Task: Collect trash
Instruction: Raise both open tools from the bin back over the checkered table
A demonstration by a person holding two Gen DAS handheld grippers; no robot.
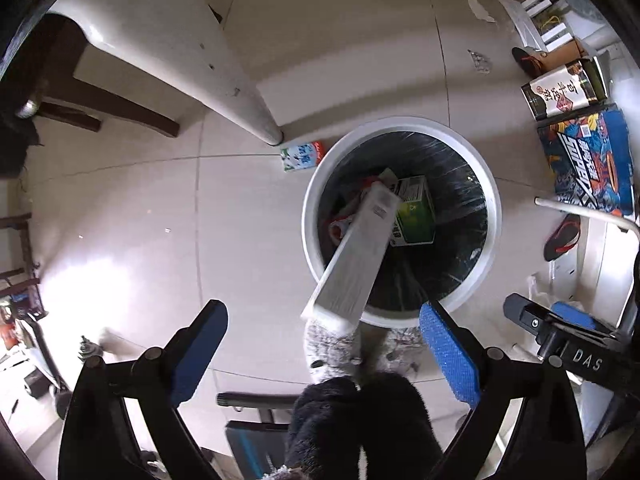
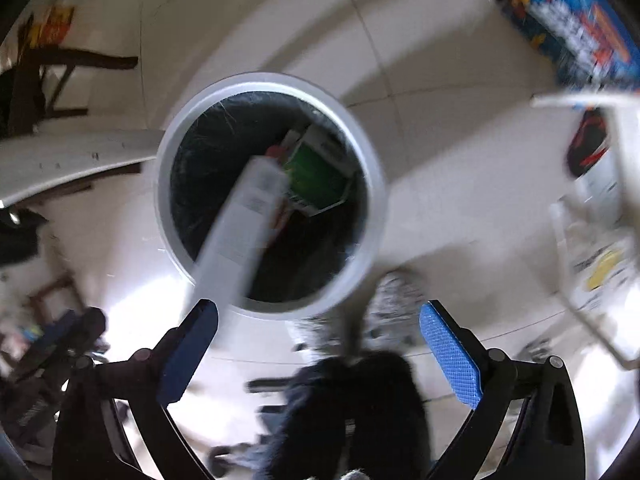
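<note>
While white box (image 1: pixel 352 256) tips into bin (image 1: pixel 494 208), left gripper (image 1: pixel 326 350) and right gripper (image 2: pixel 320 354) gape wide, empty.

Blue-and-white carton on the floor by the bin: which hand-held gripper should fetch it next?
Left, probably. The open left hand-held gripper sees the blue-and-white carton left of the white round bin; the right hand-held gripper, also open, shows no carton.
</note>
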